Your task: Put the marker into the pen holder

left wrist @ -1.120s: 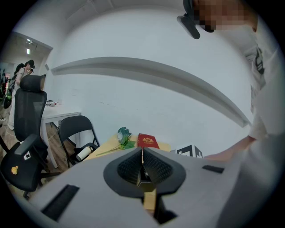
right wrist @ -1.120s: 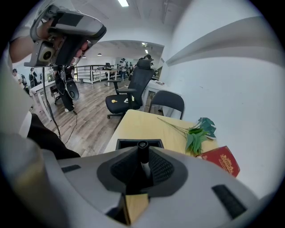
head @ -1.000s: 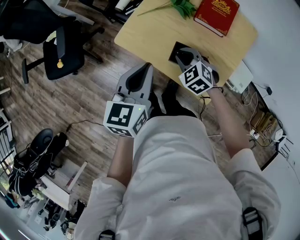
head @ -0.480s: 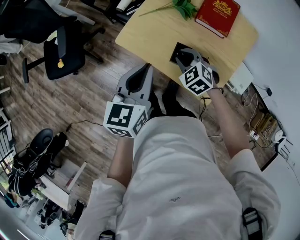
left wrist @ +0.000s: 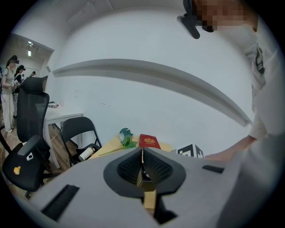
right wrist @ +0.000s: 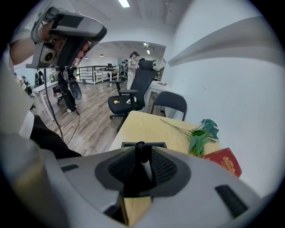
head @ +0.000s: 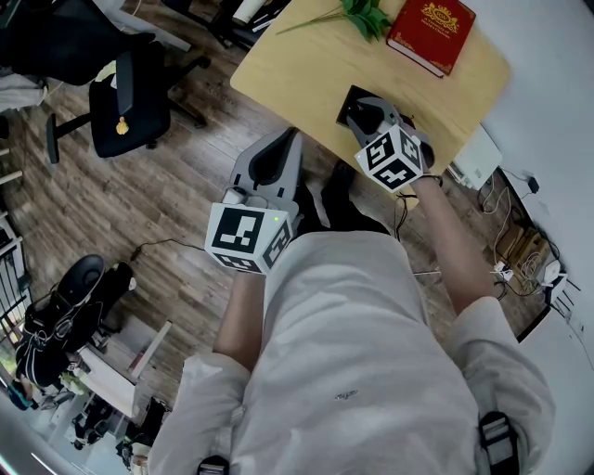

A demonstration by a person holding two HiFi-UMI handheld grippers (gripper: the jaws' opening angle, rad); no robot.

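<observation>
Closed left tongs [left wrist: 142,151], red book [left wrist: 149,141], green plant [left wrist: 126,136]

You have even, bright light from the ceiling lamps [right wrist: 124,3], and the shadows are soft. Both gripper views bow strongly and go black at their corners.

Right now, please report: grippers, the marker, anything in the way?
Right gripper opening, marker between its jaws, over pen holder. Left gripper shut, empty, beside table. Red book, green plant at far end, not in the way.
</observation>
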